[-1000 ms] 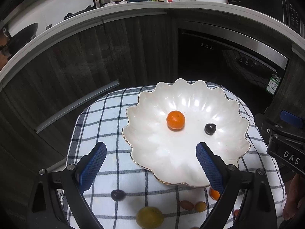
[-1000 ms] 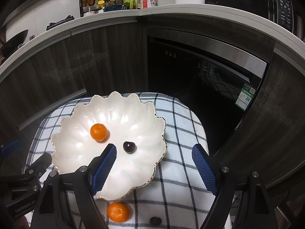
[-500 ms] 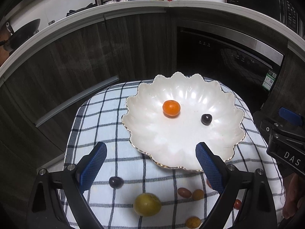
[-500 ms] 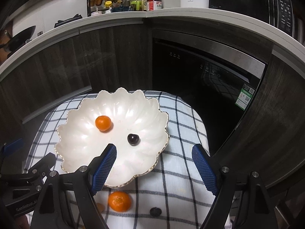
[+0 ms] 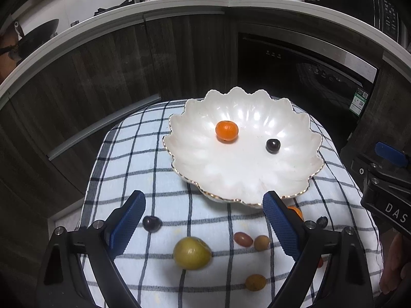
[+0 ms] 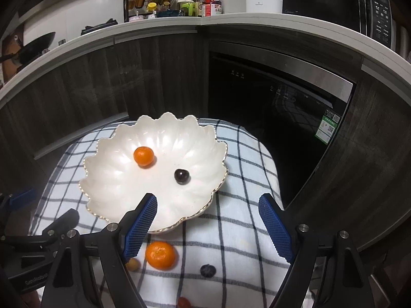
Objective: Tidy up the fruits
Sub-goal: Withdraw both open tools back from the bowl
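Note:
A white scalloped bowl [image 5: 205, 164] [image 6: 113, 179] on a checked cloth holds a mandarin [image 5: 226, 130] [image 6: 143, 156] and a dark cherry [image 5: 272, 145] [image 6: 182, 176]. In front of the bowl lie loose fruits: a dark cherry [image 5: 151, 223], a yellow-green plum [image 5: 191, 252], small tomatoes [image 5: 243, 239] [image 5: 261, 242] [image 5: 255, 282], a second mandarin [image 6: 161, 254] and a blueberry [image 6: 208, 270]. My left gripper [image 5: 204, 222] hangs open above the loose fruits, nothing between its fingers. My right gripper [image 6: 208, 222] is open too, over the bowl's near right rim, and holds nothing.
The cloth [image 5: 133, 154] covers a small table with drops at its left and far edges. Dark cabinets and a dishwasher [image 6: 282, 118] stand behind. A countertop [image 5: 179, 5] above carries bottles, a rack and a wok.
Both grippers have drawn back from the bowl toward the near edge of the table. More loose fruits on the cloth have come into view. Jaws stay wide.

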Tool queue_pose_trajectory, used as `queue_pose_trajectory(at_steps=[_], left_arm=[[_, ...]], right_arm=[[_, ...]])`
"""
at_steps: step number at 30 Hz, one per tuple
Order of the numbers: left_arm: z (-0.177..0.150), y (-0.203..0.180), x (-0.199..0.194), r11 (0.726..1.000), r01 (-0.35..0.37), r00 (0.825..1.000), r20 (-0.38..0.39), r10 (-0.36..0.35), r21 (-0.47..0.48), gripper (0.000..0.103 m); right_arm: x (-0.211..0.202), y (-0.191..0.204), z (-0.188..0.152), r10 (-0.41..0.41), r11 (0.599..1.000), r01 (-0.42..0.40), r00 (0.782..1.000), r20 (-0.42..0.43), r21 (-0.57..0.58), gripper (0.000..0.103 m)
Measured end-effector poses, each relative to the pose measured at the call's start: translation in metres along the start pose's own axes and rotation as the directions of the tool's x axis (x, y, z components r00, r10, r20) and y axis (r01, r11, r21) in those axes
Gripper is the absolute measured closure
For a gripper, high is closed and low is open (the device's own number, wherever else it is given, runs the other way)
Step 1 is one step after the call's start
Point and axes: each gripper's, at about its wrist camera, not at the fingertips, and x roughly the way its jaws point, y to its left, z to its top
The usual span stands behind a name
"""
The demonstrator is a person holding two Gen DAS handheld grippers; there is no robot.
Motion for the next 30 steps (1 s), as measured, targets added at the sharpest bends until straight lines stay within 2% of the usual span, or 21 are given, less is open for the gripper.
queue_pose_trajectory(at_steps=[10, 16, 23, 30], left_arm=[[-0.023, -0.004, -0.014, 1.000, -0.005, 1.000, 0.004, 0.005, -0.003, 0.010], [-0.041, -0.006, -0.024, 1.000, -0.025, 0.999, 0.032, 0.025, 0.011, 0.014], [-0.063, -0.011, -0.027, 1.000, -0.005, 1.000, 0.005, 0.004, 0.024, 0.014], [-0.080, -0.019, -0.026, 0.998, 0.009, 1.000, -0.016, -0.008, 0.055, 0.020]], right_arm=[[-0.012, 0.002, -0.018, 0.028, 0.999, -0.028, 1.000, 0.000, -0.041, 0.021], [-0.018, 0.005, -0.033, 0.044, 0.997, -0.044, 0.999, -0.009, -0.068, 0.021], [-0.022, 0.009, -0.052, 0.062, 0.991, -0.065, 0.998, -0.026, -0.120, 0.021], [-0.025, 0.008, -0.071, 0.090, 0.988, -0.095, 0.995, -0.046, -0.124, 0.021]])
